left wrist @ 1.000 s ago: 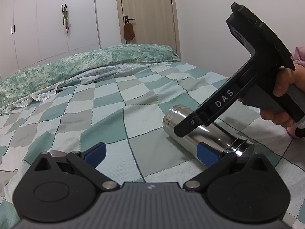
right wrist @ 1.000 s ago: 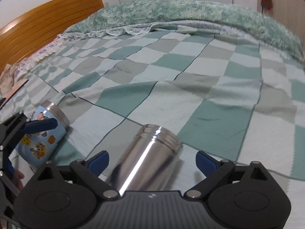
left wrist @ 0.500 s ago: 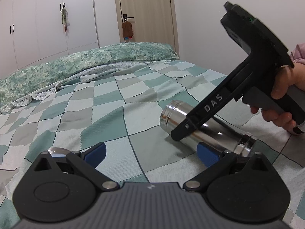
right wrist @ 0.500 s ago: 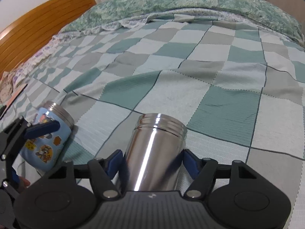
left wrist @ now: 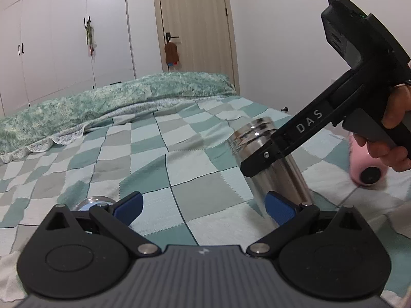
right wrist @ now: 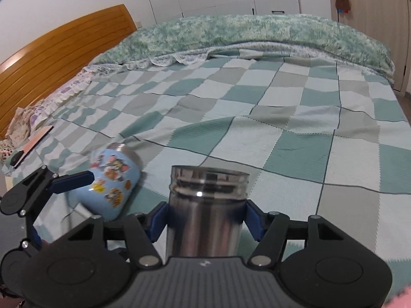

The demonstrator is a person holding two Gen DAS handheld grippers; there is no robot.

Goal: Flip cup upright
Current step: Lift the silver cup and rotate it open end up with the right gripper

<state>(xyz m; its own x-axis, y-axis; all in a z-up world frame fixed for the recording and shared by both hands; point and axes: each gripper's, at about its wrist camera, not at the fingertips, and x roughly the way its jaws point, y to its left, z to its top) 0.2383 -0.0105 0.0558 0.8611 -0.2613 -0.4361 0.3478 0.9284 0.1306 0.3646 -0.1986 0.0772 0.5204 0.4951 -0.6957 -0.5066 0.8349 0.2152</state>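
Note:
A shiny steel cup (right wrist: 205, 205) stands nearly upright, mouth up, on the checked bed cover. My right gripper (right wrist: 205, 217) is shut on its body; its blue pads press both sides. In the left wrist view the steel cup (left wrist: 272, 164) leans slightly, with the right gripper (left wrist: 259, 163) clamped around it. A light blue cartoon cup (right wrist: 113, 179) lies on its side to the left. My left gripper (left wrist: 204, 206) is open and empty; the blue cup's rim (left wrist: 93, 202) shows by its left finger.
The green and grey checked bed cover (right wrist: 295, 118) spreads ahead, with a fluffy green blanket (right wrist: 257, 33) at the far end. A wooden headboard (right wrist: 51, 59) is at left. A pink object (left wrist: 359, 164) lies at right, behind the hand.
My right gripper closed on the steel cup where it lay and turned it from lying to nearly upright. My left gripper stayed open near the blue cup.

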